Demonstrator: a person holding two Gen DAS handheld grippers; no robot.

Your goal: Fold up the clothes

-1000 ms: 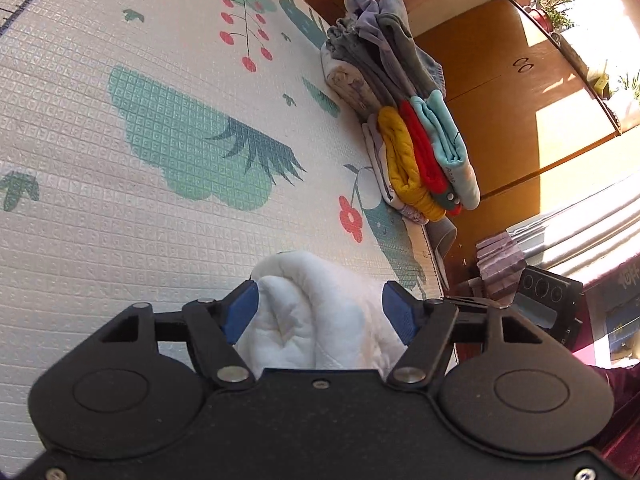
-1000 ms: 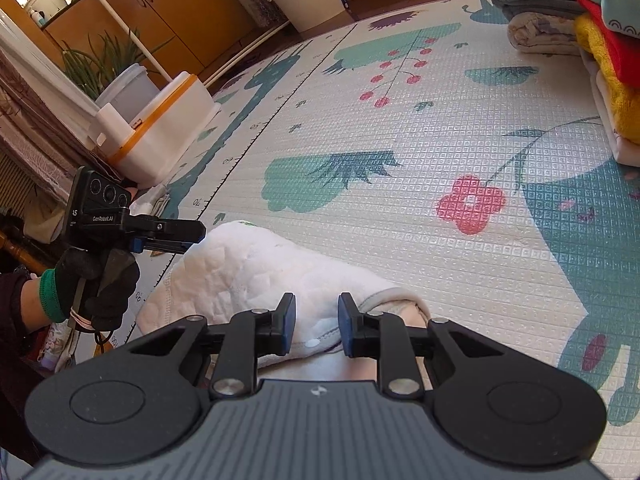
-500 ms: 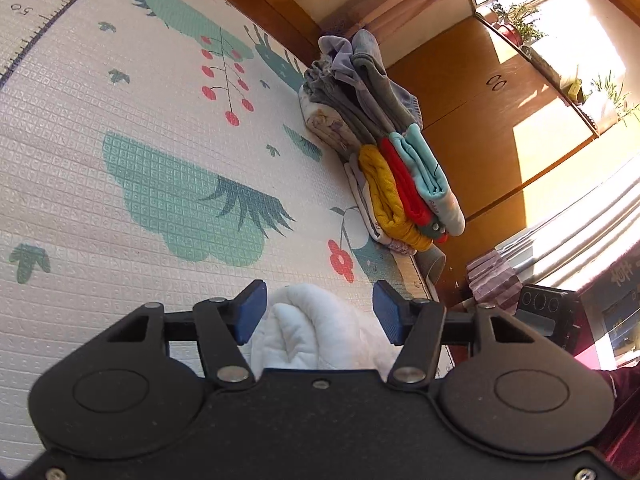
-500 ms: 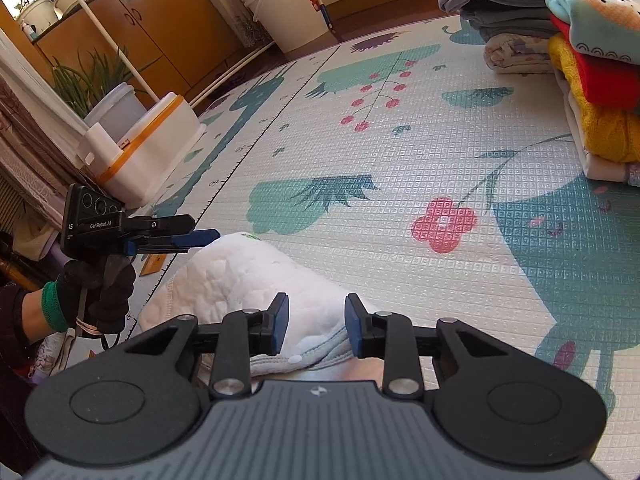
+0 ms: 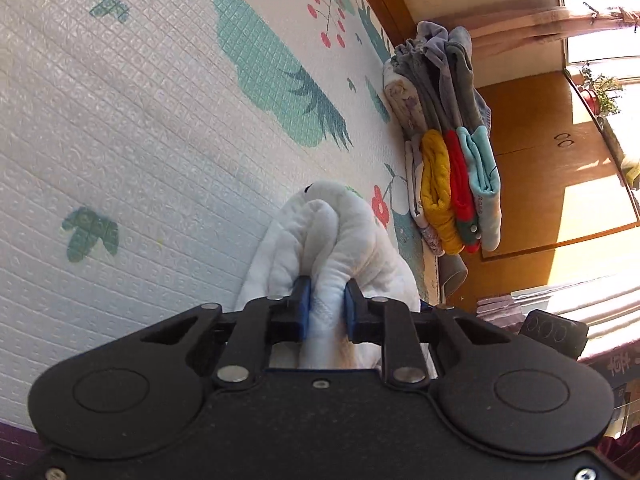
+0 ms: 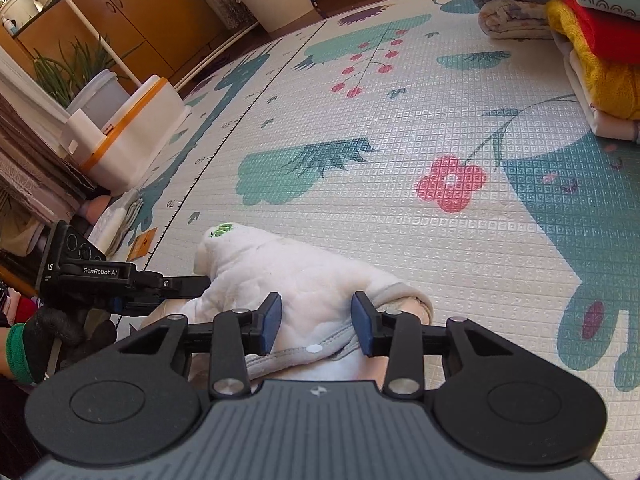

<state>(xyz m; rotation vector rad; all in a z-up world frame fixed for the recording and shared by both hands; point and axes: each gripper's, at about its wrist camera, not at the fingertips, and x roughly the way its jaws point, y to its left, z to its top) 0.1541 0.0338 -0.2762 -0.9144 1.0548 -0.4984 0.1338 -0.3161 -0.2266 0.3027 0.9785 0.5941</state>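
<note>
white garment point(image 6: 304, 280) bunched, left gripper point(image 5: 324, 312) pinching it, underside hidden

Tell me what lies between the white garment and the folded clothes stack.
Only bare play mat, printed with a pink flower and a green bush. The right wrist view shows it best, from the white garment to the folded clothes stack.

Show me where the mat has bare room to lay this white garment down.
The mat lies open between the white garment and the stacks of folded clothes at far right, around the pink flower print. It is crowded along the left edge by the white bin and folded cloths.
</note>
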